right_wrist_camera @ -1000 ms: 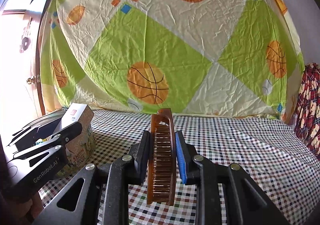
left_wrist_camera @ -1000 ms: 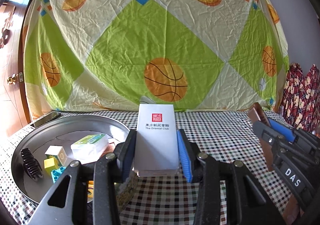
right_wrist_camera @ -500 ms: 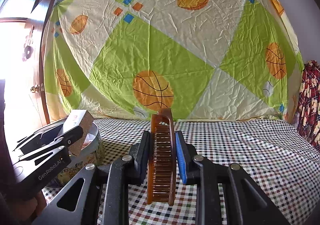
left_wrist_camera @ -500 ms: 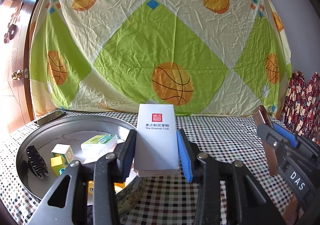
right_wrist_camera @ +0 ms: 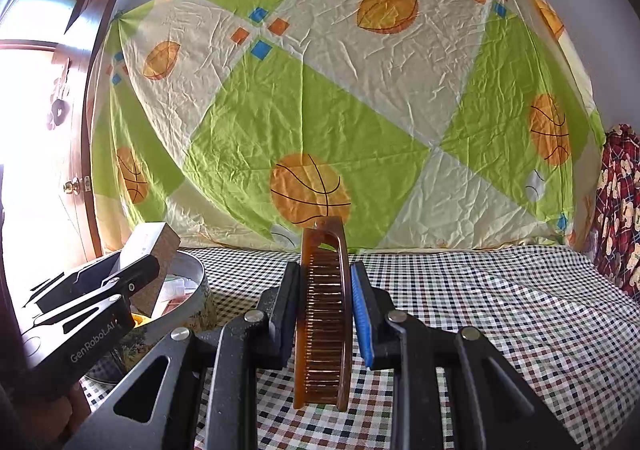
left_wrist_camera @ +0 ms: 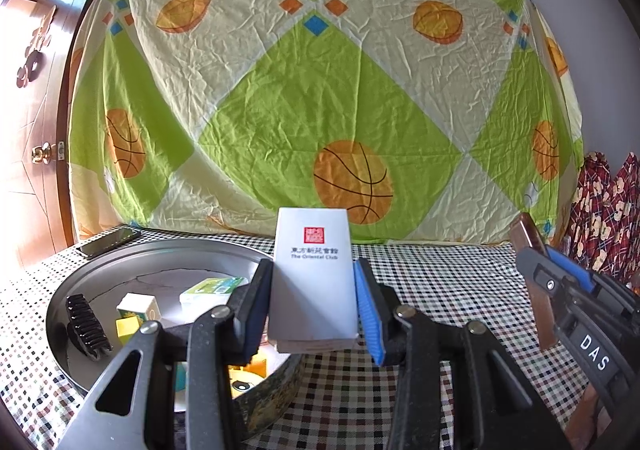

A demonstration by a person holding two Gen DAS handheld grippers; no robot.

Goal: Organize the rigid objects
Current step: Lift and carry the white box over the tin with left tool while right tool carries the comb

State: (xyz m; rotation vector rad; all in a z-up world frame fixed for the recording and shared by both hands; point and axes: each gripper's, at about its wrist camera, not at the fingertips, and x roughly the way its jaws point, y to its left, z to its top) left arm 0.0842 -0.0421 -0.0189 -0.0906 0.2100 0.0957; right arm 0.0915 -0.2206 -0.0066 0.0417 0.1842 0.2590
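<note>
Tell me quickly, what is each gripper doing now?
Left gripper: closed on the white box.
Right gripper: closed on the brown comb.

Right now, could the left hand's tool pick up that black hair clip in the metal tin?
Probably not yet: the left gripper already grips a white box, so nothing is free for the hair clip in the tin.

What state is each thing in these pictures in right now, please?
Left gripper: shut on the white box, held upright.
Right gripper: shut on the brown comb, held on edge.
Round tin: open, holding small boxes and a black hair clip.
Phone: lying flat, screen dark.
</note>
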